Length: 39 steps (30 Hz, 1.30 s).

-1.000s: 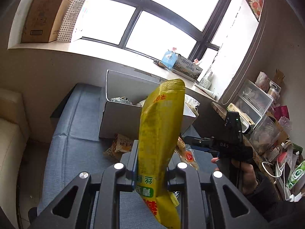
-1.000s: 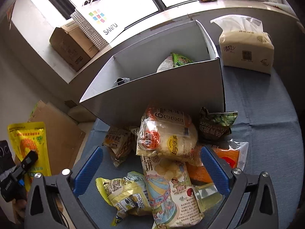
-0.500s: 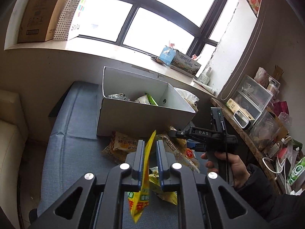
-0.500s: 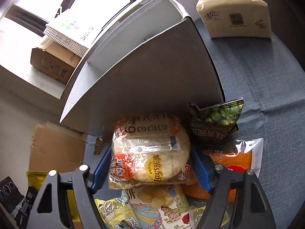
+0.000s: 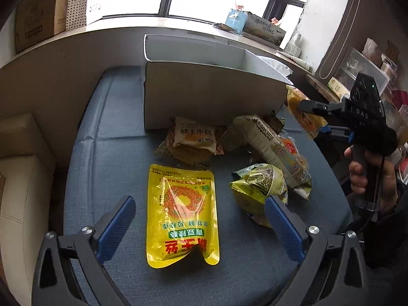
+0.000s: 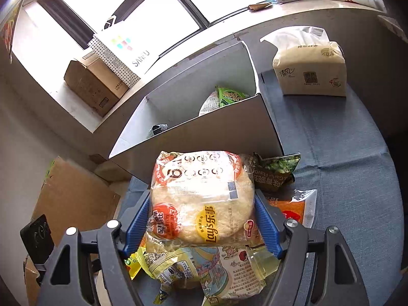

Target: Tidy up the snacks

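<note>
A yellow snack pouch [image 5: 182, 214] lies flat on the blue cloth, between the fingers of my left gripper [image 5: 199, 201]. Its jaws are opening wide and the pads do not touch the pouch. My right gripper [image 6: 201, 204] is shut on a clear Lay's chip bag [image 6: 201, 196], with a blue pad pressed on each side. It holds the bag above the snack pile, just in front of the white box [image 6: 224, 130]. In the left wrist view the right gripper [image 5: 306, 107] holds that bag [image 5: 303, 122] by the white box's [image 5: 211, 97] right corner.
Loose snacks lie before the box: a brown cracker pack [image 5: 193, 137], a long printed bag [image 5: 270, 148], a yellow-green pack [image 5: 260, 183], a green pea bag [image 6: 275, 170]. A green bag [image 6: 229, 95] is in the box. A tissue pack [image 6: 311, 71] stands right of it.
My left gripper let go of the yellow pouch, which now lies on the cloth, and sank towards it. My right gripper closed on the Lay's bag and lifted it off the pile.
</note>
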### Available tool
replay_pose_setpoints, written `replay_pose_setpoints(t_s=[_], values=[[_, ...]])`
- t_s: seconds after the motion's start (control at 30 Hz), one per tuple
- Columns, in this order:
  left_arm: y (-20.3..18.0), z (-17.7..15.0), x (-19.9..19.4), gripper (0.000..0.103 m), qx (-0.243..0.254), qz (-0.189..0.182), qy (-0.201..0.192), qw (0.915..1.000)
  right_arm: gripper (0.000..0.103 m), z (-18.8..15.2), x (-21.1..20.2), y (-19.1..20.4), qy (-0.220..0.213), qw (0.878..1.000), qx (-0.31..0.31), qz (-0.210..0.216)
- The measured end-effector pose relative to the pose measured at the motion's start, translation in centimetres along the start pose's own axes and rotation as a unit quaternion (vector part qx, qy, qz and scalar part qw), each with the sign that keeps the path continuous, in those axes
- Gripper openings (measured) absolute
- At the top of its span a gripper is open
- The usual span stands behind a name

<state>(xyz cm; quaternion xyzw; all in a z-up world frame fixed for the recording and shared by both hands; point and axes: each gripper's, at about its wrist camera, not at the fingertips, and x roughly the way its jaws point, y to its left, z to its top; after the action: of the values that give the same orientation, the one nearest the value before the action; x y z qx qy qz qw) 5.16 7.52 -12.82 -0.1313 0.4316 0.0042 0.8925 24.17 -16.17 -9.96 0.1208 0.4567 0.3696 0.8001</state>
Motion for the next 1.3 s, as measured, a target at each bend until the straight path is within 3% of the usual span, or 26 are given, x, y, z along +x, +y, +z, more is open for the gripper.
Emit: replay_pose_setpoints(t_s=[0.13, 0.2, 0.4, 0.47, 0.5, 0.57, 0.6, 0.63, 0.67, 0.73, 0.87, 1.0, 1.17, 1.3], values=[[0.1, -0.9, 3.0, 0.103, 0.019, 0.054, 0.059, 0.9966, 0.080, -0.5, -1.9, 0.2, -0.019, 1.000, -0.001, 0.008], [0.0, -1.3, 4.2, 0.103, 0.025, 0.062, 0.080, 0.9946, 0.080, -0.9, -3.0, 0.5, -0.028, 1.000, -0.012, 0.007], [-0.3, -1.9, 6.3, 0.103, 0.036, 0.080, 0.105, 0.9906, 0.080, -2.5, -5.7, 1.6, -0.047, 0.998, -0.030, 0.013], [-0.4, -2.2, 6.3, 0.100, 0.046, 0.083, 0.097, 0.9907, 0.080, -2.9, -6.4, 2.0, -0.054, 0.998, -0.036, 0.008], [-0.6, -2.3, 6.2, 0.096, 0.054, 0.092, 0.092, 0.9900, 0.080, -3.1, -6.7, 2.1, -0.055, 0.998, -0.039, 0.009], [-0.8, -2.2, 5.5, 0.065, 0.058, 0.089, 0.083, 0.9908, 0.080, -3.4, -7.2, 2.1, -0.059, 0.997, -0.040, 0.011], [-0.8, -2.2, 5.3, 0.062, 0.054, 0.080, 0.087, 0.9915, 0.080, -3.5, -7.4, 2.2, -0.060, 0.997, -0.040, 0.009], [-0.9, -2.2, 5.1, 0.052, 0.055, 0.077, 0.085, 0.9918, 0.080, -3.6, -7.5, 2.1, -0.063, 0.997, -0.039, 0.007], [-0.9, -2.3, 4.8, 0.044, 0.054, 0.077, 0.079, 0.9924, 0.080, -3.6, -7.6, 2.1, -0.065, 0.997, -0.039, 0.006], [-0.7, -2.5, 4.4, 0.041, 0.047, 0.068, 0.071, 0.9940, 0.080, -3.6, -7.6, 2.1, -0.064, 0.997, -0.039, 0.006], [-0.7, -2.5, 1.6, 0.040, 0.046, 0.050, 0.033, 0.9971, 0.080, -3.7, -7.7, 2.4, -0.068, 0.997, -0.043, 0.004], [-0.9, -0.4, -2.7, 0.040, 0.036, 0.034, -0.035, 0.9982, 0.080, -2.9, -8.0, 3.3, -0.079, 0.995, -0.058, -0.006], [-0.7, 6.2, -5.7, 0.040, 0.037, 0.017, -0.109, 0.9932, 0.080, 0.2, -7.6, 6.0, -0.092, 0.990, -0.105, -0.027], [-1.9, 12.5, -4.6, 0.040, 0.044, 0.020, -0.133, 0.9900, 0.080, 4.0, -6.0, 8.0, -0.099, 0.985, -0.138, -0.044]])
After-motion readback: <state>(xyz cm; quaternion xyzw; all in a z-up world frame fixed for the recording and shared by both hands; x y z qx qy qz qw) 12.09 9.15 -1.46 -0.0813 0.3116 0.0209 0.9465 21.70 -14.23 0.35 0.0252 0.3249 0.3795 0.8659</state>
